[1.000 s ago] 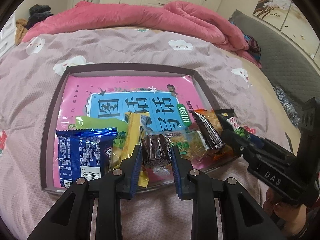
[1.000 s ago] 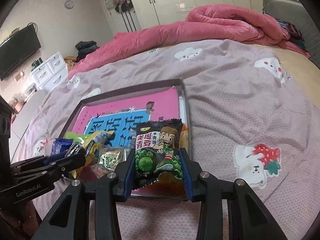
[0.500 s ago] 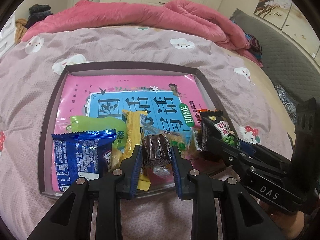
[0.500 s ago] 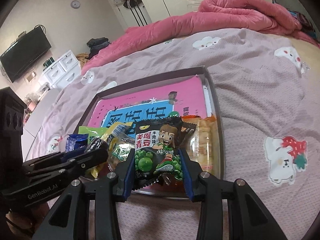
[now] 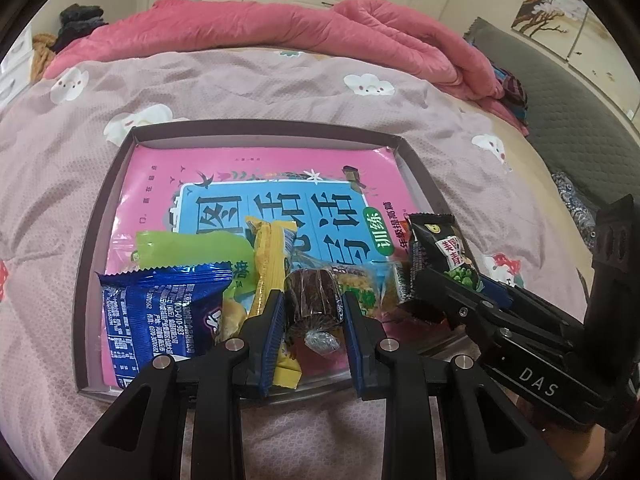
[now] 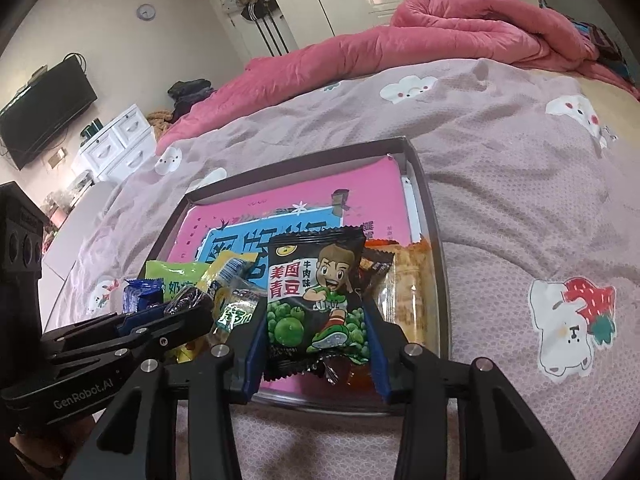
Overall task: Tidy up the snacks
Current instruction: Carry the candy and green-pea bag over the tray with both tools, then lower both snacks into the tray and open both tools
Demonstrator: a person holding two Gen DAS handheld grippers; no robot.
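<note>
1. Tray (image 5: pixel 100 216): shallow, dark rim, sits on mauve bedspread (image 5: pixel 280 88) w/ cloud print. Pink/blue booklet (image 5: pixel 280 200) lies flat inside, covers most of the floor.
2. Left gripper (image 5: pixel 314 304): jaws narrow, blue pads pressed on both sides of a dark brown choc roll (image 5: pixel 312 294) in clear wrap. Roll held over near edge of tray; twisted wrapper end hangs toward camera.
3. Right gripper (image 6: pixel 316 326): jaws opening; black green-pea packet (image 6: pixel 316 292) w/ cartoon boy btwn them, upright, at near right part of tray. Pads right at packet's sides; firm press or not, can't tell.
4. Blue packet (image 5: pixel 160 316): near left corner of tray, crimped top edge up, partly over booklet.
5. Green pouch (image 5: pixel 192 248): behind blue packet, flat.
6. Yellow stick pack (image 5: pixel 268 264): btwn green pouch and choc roll, runs front to back, near end under left gripper's finger.
7. Clear cracker pack, orange trim (image 6: pixel 408 292): along right wall of tray, behind pea packet.
8. Small clear green-print pack (image 5: pixel 360 288): just right of choc roll.
9. Pink duvet (image 5: pixel 280 28): bunched at far side of bed.
</note>
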